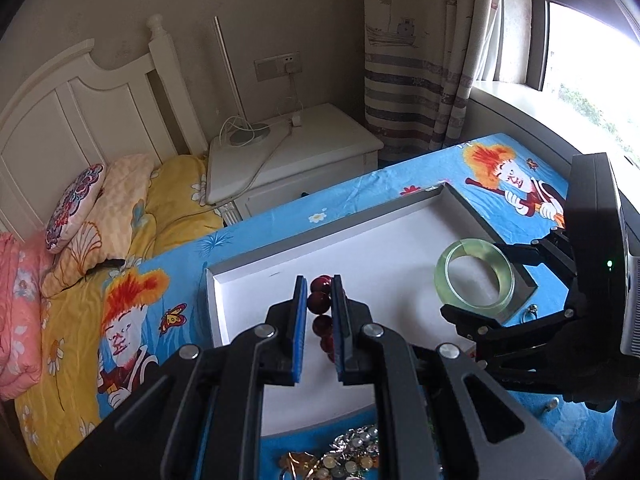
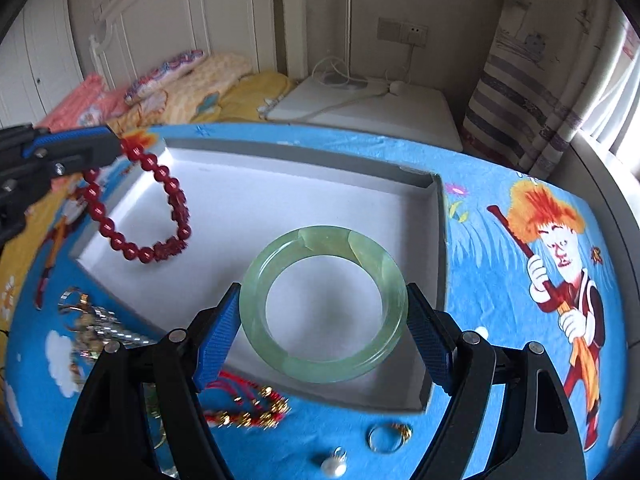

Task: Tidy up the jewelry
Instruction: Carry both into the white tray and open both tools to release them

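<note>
My left gripper (image 1: 319,292) is shut on a red bead bracelet (image 1: 321,302), which hangs from it over the left end of the white tray (image 1: 256,268). In the right wrist view the bracelet (image 2: 140,216) dangles from the left gripper (image 2: 120,144). My right gripper (image 2: 324,312) is shut on a pale green jade bangle (image 2: 324,308), holding it by its sides above the tray's (image 2: 224,184) right part. The bangle (image 1: 474,276) also shows in the left wrist view, held by the right gripper (image 1: 476,280).
Loose jewelry lies on the blue cartoon cloth (image 2: 500,240) in front of the tray: a red and gold cord piece (image 2: 248,408), a ring (image 2: 386,438), a pearl pendant (image 2: 334,466), a silvery heap (image 2: 92,332). A bed (image 1: 80,216) and white nightstand (image 1: 296,152) stand behind.
</note>
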A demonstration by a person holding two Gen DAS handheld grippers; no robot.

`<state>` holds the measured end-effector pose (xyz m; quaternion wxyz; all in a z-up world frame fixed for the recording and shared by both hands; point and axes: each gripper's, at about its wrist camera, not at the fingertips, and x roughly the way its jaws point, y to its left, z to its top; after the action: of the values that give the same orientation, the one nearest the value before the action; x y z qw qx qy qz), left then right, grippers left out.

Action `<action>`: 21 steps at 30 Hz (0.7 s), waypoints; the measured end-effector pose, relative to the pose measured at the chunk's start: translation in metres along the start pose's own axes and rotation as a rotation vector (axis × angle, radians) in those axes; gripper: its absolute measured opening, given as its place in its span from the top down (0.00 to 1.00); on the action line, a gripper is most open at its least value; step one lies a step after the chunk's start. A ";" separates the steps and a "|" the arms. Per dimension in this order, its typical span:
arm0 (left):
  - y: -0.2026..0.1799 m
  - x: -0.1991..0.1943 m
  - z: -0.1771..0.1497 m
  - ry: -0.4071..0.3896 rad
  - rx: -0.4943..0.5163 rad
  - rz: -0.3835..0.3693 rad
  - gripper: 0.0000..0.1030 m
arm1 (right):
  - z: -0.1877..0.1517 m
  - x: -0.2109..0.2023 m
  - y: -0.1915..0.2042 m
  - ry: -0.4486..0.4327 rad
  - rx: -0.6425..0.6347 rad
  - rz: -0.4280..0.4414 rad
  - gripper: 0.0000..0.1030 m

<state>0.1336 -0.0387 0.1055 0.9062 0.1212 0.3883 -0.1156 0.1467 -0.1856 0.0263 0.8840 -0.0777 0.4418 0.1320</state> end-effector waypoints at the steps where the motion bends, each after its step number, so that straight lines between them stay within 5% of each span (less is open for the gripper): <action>1: 0.003 0.006 -0.002 0.008 -0.004 0.005 0.89 | 0.000 0.006 0.001 0.021 -0.008 -0.008 0.23; 5: 0.015 0.026 -0.016 0.043 0.005 0.031 0.84 | -0.003 0.017 -0.003 0.049 -0.003 -0.003 0.20; 8: 0.025 0.032 -0.028 0.061 0.000 0.031 0.57 | -0.007 0.015 0.000 0.049 -0.020 0.021 0.14; 9: 0.027 0.034 -0.034 0.067 0.013 0.043 0.55 | -0.008 0.013 0.001 0.047 -0.021 0.017 0.14; 13: 0.030 0.052 -0.063 0.138 0.075 0.078 0.56 | -0.010 0.012 -0.004 0.051 -0.023 0.026 0.14; 15: 0.026 0.049 -0.079 0.092 0.130 0.067 0.57 | -0.015 0.009 -0.005 0.038 -0.043 0.037 0.14; 21: 0.014 0.026 -0.104 0.064 0.076 0.017 0.59 | -0.035 -0.006 -0.010 -0.004 -0.079 0.077 0.14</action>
<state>0.0849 0.0042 0.0186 0.8889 0.1624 0.4116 -0.1183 0.1193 -0.2052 0.0106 0.8753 -0.0953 0.4373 0.1832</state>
